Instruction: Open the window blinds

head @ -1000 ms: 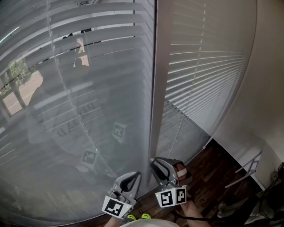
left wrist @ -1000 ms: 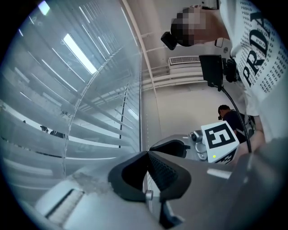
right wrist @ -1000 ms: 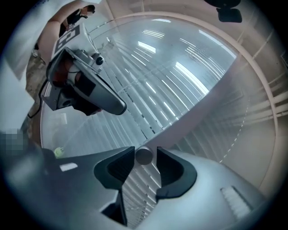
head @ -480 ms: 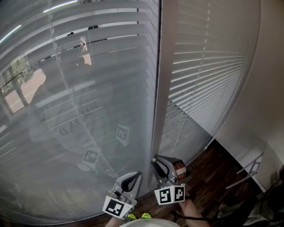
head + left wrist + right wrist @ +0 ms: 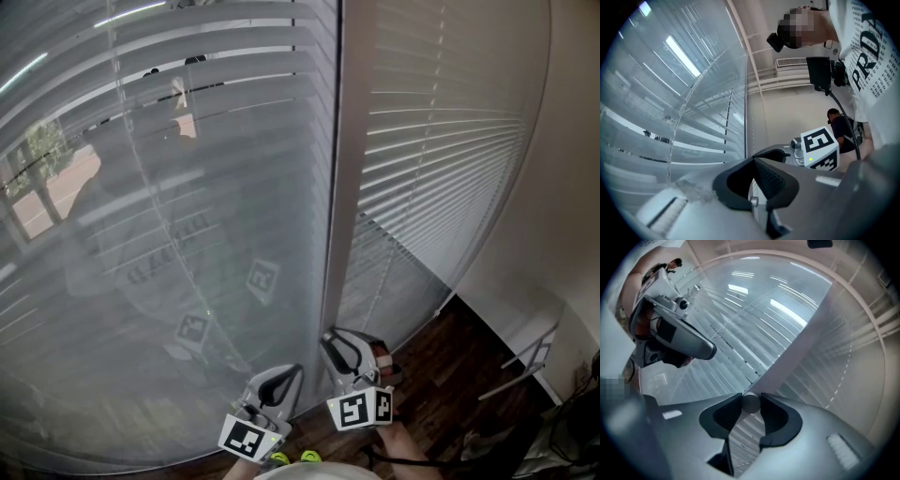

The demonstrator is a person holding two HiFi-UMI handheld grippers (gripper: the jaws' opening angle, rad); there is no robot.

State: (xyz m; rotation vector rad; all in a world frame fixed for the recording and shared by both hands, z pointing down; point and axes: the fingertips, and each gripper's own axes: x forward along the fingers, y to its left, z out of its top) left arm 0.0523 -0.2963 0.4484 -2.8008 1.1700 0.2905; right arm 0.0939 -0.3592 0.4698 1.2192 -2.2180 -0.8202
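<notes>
White slatted blinds cover the window, a left panel (image 5: 187,187) and a right panel (image 5: 441,159) split by a pale upright frame post (image 5: 345,187). At the foot of the post, my right gripper (image 5: 330,339) is shut on the round grey end of the blind's tilt wand (image 5: 751,402), one pad pressing on each side. My left gripper (image 5: 294,371) hangs just left of it and a little nearer to me, jaws together and empty. From the left gripper view (image 5: 754,161) its tips meet, and the slats (image 5: 684,140) run past on the left.
Dark wood floor (image 5: 441,375) lies below the right panel. A white wall (image 5: 562,187) closes the right side, with a thin metal stand (image 5: 525,361) before it. A person (image 5: 839,126) stands far back in the room.
The right gripper has rolled a little about its own line while gripping the wand's end. The left gripper has stayed where it was.
</notes>
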